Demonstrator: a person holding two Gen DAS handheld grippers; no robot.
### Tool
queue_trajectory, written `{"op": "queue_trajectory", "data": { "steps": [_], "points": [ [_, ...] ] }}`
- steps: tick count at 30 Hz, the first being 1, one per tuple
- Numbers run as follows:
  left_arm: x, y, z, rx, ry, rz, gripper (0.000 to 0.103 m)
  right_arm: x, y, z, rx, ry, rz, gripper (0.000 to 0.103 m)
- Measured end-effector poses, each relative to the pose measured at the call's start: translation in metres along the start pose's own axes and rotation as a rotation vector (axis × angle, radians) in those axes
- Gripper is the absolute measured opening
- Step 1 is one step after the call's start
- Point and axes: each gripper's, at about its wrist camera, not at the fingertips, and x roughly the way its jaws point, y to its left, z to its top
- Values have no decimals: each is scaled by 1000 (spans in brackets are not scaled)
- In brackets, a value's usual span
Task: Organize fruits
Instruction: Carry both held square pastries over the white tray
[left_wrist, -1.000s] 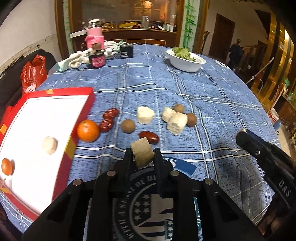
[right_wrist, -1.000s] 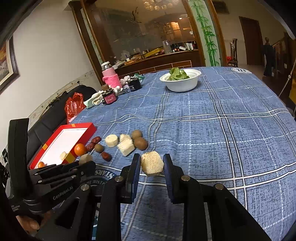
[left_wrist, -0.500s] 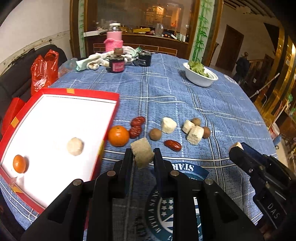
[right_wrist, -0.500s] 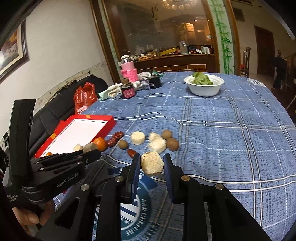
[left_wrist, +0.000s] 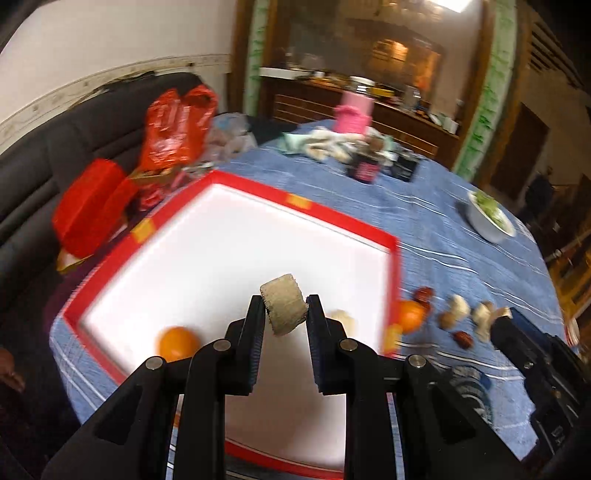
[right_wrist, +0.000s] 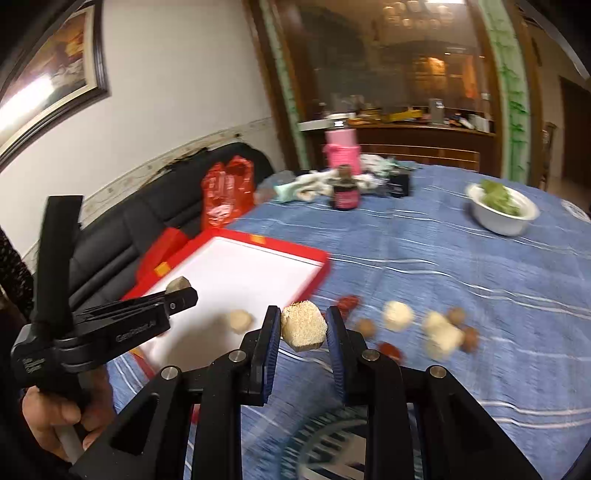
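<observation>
Left fingers: we see the left gripper (left_wrist: 284, 314) clamped on a tan fruit chunk (left_wrist: 283, 308), hanging over the white floor of the red tray (left_wrist: 392, 254), centre of frame.
Right fingers: the right gripper (right_wrist: 303, 328) pinches a pale chunk (right_wrist: 303, 329) above the counter (right_wrist: 480, 280), just outside the tray's right rim.
Nearer hand: we judge left.
Chunk axis: stubby, spanning the fingers crosswise; no clear pointing end.
Tray contents: orange (left_wrist: 178, 343), lower left.

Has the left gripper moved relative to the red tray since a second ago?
Yes. The left gripper, shut on its beige chunk, has swung from over the blue cloth to over the red tray.
</observation>
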Motion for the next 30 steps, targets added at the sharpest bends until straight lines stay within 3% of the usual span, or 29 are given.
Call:
{"op": "queue_trajectory", "data": {
  "steps": [11,19,30],
  "points": [
    [20,26,13,-42,9,98,20,61,45,23,-43,46,75,25],
    [25,27,17,-35,6,124,20,102,43,23,-46,122,58,25],
    [37,28,19,-38,31,138,20,122,42,21,-47,164,45,25]
  ]
}}
